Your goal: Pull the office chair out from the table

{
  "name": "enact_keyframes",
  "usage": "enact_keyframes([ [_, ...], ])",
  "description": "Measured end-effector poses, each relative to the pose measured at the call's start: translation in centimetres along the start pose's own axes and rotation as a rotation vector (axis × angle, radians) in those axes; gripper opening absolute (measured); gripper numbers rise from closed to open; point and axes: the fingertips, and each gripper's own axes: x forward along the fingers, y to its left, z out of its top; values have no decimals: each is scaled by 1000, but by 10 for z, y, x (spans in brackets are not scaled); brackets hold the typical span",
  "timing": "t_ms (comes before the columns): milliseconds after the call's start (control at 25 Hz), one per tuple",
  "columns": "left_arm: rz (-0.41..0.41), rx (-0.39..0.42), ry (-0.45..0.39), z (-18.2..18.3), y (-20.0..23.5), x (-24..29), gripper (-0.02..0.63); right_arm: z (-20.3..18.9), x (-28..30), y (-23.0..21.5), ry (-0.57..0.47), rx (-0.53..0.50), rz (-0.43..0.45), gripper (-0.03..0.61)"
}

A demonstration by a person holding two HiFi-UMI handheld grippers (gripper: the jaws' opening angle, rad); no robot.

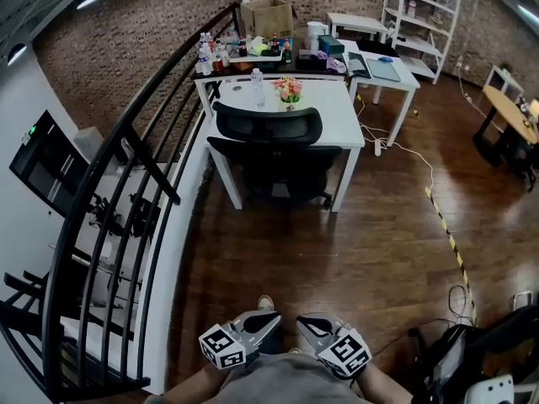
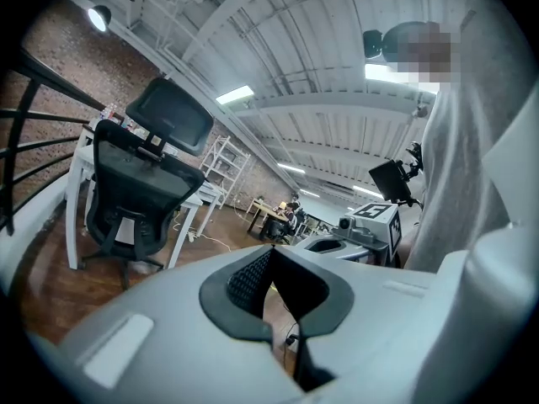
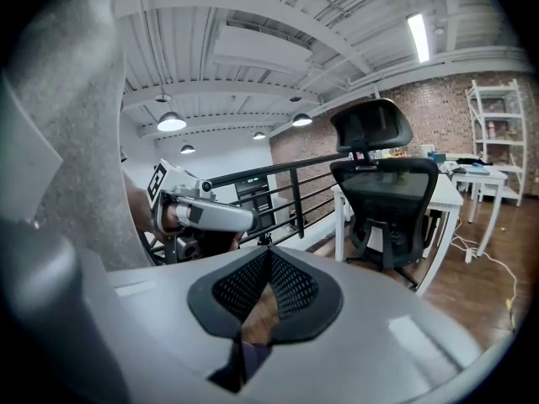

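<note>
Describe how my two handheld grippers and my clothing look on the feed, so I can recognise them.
The left gripper and right gripper match: smooth light-grey shells tapering toward the tips. Their fingers are lined with black dimpled pads set in a dark surround. Each gripper carries a white marker cube printed with black square patterns. The person wears a grey top.

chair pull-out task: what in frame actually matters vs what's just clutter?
Job:
black mesh office chair, pushed in at the white rectangular table
left gripper and right gripper, both shut and empty, well short of the chair

Lying about:
clear plastic bottle and pink flower bunch on the table
brown cardboard box
white metal shelving
yellow-black floor tape
</note>
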Motion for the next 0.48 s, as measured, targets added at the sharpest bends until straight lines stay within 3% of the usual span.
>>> enact_keyframes([
  [480,-76,63,-31,107,124,29,0,89,80,-104,-23,-17,-117,8],
])
